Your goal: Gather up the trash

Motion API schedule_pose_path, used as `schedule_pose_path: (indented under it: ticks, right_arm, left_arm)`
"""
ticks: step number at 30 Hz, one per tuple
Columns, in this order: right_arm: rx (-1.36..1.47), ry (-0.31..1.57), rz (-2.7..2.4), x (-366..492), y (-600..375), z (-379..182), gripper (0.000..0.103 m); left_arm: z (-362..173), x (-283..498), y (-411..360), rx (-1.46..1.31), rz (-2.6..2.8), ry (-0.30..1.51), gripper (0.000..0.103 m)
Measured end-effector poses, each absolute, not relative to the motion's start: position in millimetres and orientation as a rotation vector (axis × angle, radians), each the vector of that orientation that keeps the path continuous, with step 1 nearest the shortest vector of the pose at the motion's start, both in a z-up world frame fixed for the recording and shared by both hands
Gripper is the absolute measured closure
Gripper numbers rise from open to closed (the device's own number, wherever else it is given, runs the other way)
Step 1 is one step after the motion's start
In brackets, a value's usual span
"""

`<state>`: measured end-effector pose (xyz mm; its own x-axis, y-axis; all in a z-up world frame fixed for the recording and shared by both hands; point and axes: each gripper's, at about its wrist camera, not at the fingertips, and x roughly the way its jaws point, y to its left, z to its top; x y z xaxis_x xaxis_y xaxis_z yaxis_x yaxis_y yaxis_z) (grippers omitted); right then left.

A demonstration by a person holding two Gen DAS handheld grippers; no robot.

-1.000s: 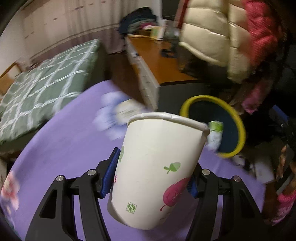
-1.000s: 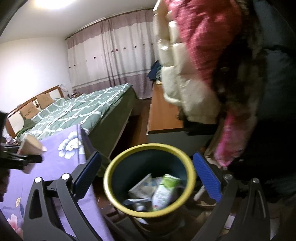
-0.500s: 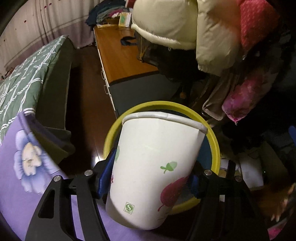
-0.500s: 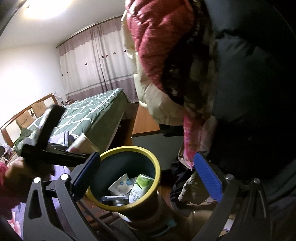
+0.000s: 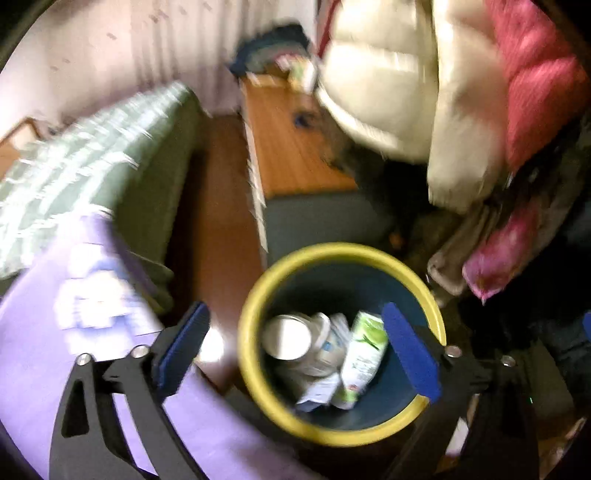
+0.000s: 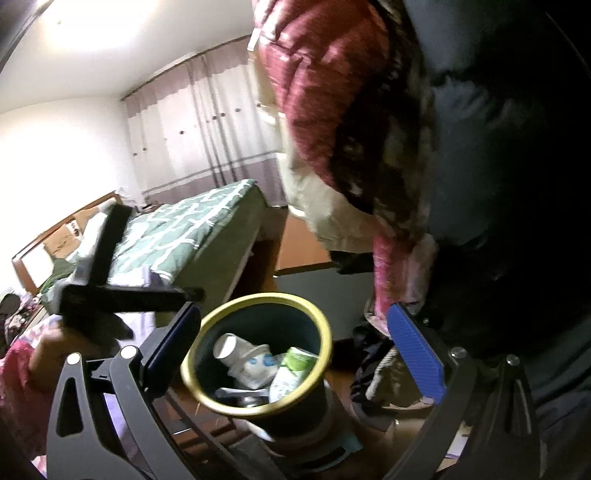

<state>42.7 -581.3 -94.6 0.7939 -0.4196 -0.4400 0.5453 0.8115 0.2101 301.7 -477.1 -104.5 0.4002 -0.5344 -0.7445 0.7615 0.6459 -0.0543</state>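
My left claw (image 5: 295, 354): spread, empty, lower centre.
Paper cup (image 5: 286, 338): inside bin (image 5: 255, 373).
Right claw (image 6: 295, 354): spread, empty.
Retreat: I lift clear of the rim.

My left view is smeared with motion blur: the green checked bedspread (image 5: 85, 155) and cream puffer jacket (image 5: 388, 92) streak. My right view is sharper. A ceiling lamp's glare (image 6: 92, 22) blows out its top-left corner; the dark coat (image 6: 517, 166) falls into shadow. Both bend at the fisheye edges.
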Motion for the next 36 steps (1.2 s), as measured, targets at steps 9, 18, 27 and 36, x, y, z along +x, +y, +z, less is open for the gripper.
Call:
schedule_pose_path:
  ticks: [9, 18, 27, 36]
  right_arm:
    - [0.271, 0.402, -0.388, 55, -532, -82, 0.007]
    - [0.189, 0.387, -0.303, 49, -478, -60, 0.007]
    - [0.124, 0.379, -0.255, 25, -447, -42, 0.007]
    - [0.117, 0.354, -0.242, 4, -432, -32, 0.007]
  left_arm:
    - [-35, 248, -302, 0.101, -0.574, 0.626, 0.005]
    - [-9, 175, -146, 0.061, -0.299, 0.494, 0.005]
    - [-16, 98, -38, -0.033, -0.104, 0.469, 0.005]
    - [-11, 56, -17, -0.036, -0.043, 0.415, 0.005]
